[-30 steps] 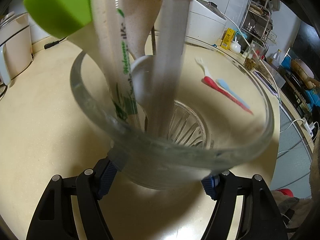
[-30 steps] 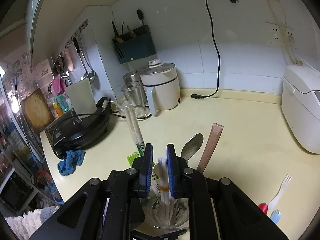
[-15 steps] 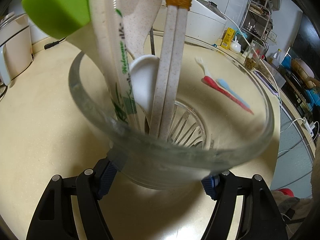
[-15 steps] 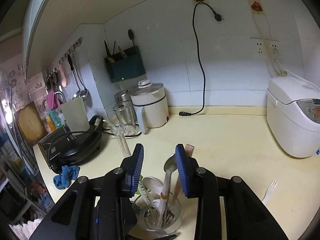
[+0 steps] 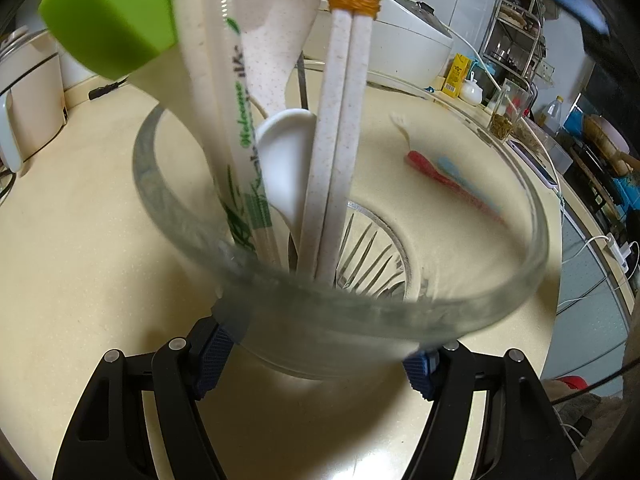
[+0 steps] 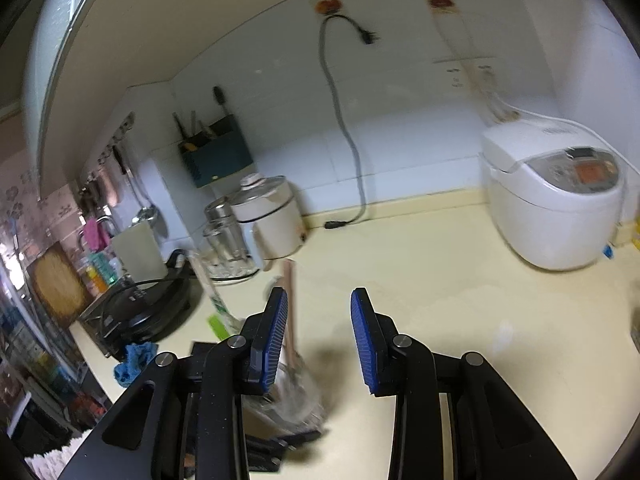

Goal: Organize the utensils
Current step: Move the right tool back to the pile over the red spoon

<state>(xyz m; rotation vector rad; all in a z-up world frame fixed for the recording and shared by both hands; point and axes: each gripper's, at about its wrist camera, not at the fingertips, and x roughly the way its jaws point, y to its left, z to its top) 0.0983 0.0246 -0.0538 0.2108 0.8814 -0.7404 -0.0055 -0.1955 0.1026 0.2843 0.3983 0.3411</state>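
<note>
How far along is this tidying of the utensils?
Mostly done: the glass cup, gripped by the left tongs, already holds the banded chopsticks, a white spoon and other utensils. The right tongs, whose jaws have just been opening, are empty. Left: the red and blue utensils lying on the counter.

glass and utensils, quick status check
Left gripper shut on glass. Right gripper open, empty, jaws just opened. Banded chopsticks in glass. Plastic forks loose on counter. Nothing blocking.
</note>
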